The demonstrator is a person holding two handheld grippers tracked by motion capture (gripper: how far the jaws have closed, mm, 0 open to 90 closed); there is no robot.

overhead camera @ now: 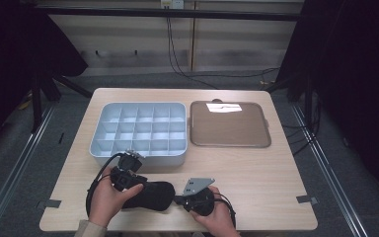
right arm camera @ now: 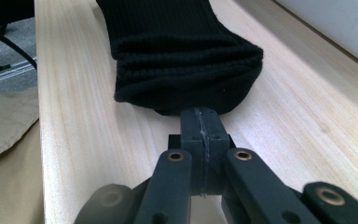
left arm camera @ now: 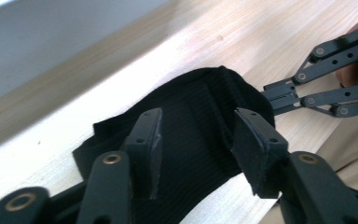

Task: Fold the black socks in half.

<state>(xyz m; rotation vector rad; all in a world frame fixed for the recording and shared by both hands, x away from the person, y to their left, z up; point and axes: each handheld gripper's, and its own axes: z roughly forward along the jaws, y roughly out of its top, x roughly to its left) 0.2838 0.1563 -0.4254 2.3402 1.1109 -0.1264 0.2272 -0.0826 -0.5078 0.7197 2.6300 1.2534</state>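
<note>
Near the tabletop [overhead camera: 256,173] front edge, black ribbed sock [overhead camera: 150,195]: soft, light, limp; right gripper [right arm camera: 200,122] jaws pinched shut at its hem, left gripper [left arm camera: 196,140] jaws spread above; grasp folded cuff.

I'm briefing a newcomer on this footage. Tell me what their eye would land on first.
A black knit cloth lies bunched at the near edge of the wooden table, between the person's two grippers. The right gripper is shut with its tips at the cloth's edge; the left gripper hangs open over it. Behind sit a pale divided organizer box and a brown tray.
</note>
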